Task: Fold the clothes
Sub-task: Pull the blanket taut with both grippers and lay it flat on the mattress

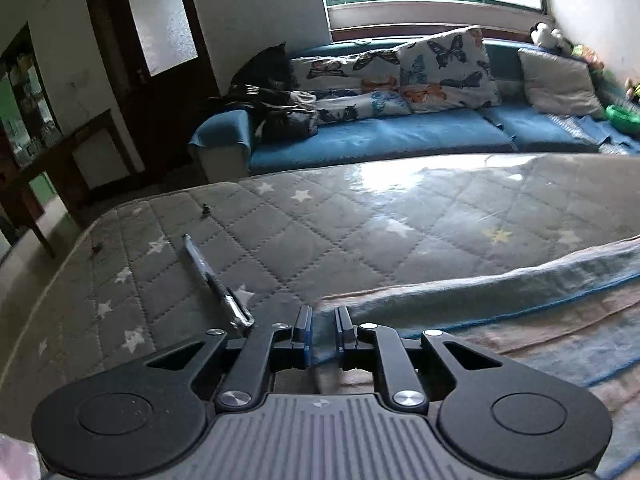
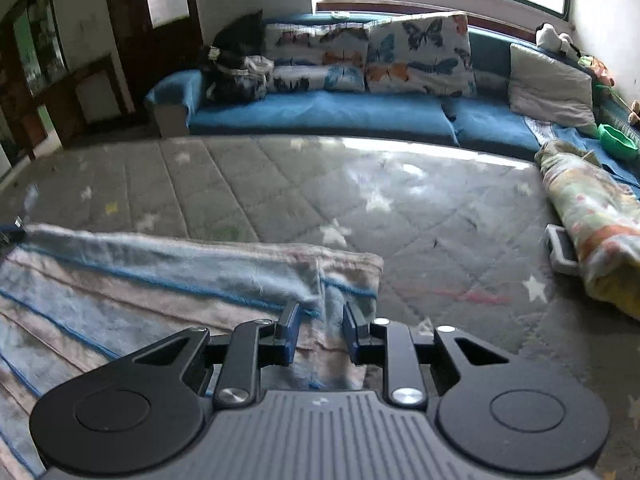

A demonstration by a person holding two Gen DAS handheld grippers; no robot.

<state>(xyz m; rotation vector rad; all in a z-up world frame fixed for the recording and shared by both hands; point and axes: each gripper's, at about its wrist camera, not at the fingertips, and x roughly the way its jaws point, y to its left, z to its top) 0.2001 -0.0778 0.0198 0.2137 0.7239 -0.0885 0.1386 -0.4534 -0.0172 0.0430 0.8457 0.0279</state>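
Observation:
A pale blue and pink striped cloth (image 1: 500, 320) lies on the grey quilted star-pattern surface (image 1: 320, 232), with a fold along its far edge. My left gripper (image 1: 323, 332) sits at the cloth's left end, its jaws narrowly apart with the cloth's edge between them. In the right wrist view the same cloth (image 2: 160, 288) spreads to the left. My right gripper (image 2: 320, 332) is at its right end, with a ridge of cloth standing between the slightly parted jaws. The grey surface (image 2: 400, 208) stretches ahead.
A pen (image 1: 216, 280) lies just left of my left gripper. A rolled floral blanket (image 2: 592, 216) and a grey handle-like object (image 2: 560, 252) lie at the right. A blue sofa (image 1: 380, 132) with butterfly cushions (image 1: 444, 68) runs behind, under a window.

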